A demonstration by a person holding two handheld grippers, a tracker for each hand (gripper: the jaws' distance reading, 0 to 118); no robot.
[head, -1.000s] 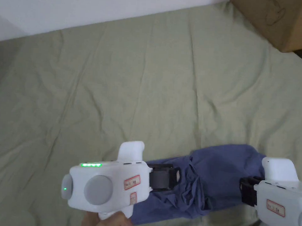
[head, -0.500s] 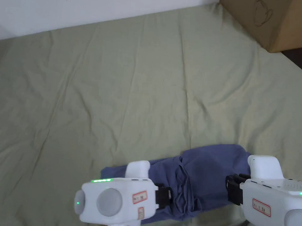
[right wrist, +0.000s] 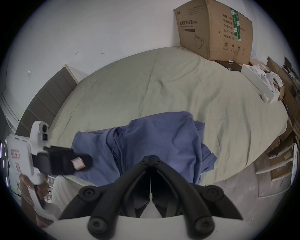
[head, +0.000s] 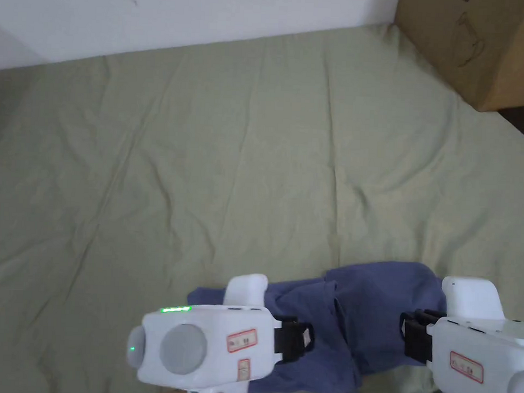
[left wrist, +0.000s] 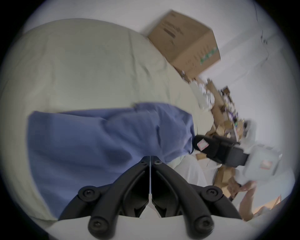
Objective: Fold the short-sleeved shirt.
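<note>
A blue short-sleeved shirt [head: 370, 302] lies bunched and partly folded on the green bed sheet [head: 229, 176], close to the near edge. My left gripper [head: 306, 337] hovers at the shirt's left part with its jaws pressed together and no cloth between them [left wrist: 150, 157]. My right gripper [head: 404, 333] sits at the shirt's right end, also shut with nothing in it [right wrist: 151, 156]. The shirt [right wrist: 154, 133] shows a raised fold down its middle. In the right gripper view the left gripper [right wrist: 81, 160] is low on the left.
A large cardboard box [head: 479, 41] stands at the bed's far right corner against the white wall. The sheet stretches wide and wrinkled beyond the shirt. Past the bed's right side are a white tray [right wrist: 259, 84] and clutter on the floor.
My left gripper has drawn back toward the near edge, uncovering the shirt's left end. The right gripper has stayed at the shirt's right end. The shirt lies much as before.
</note>
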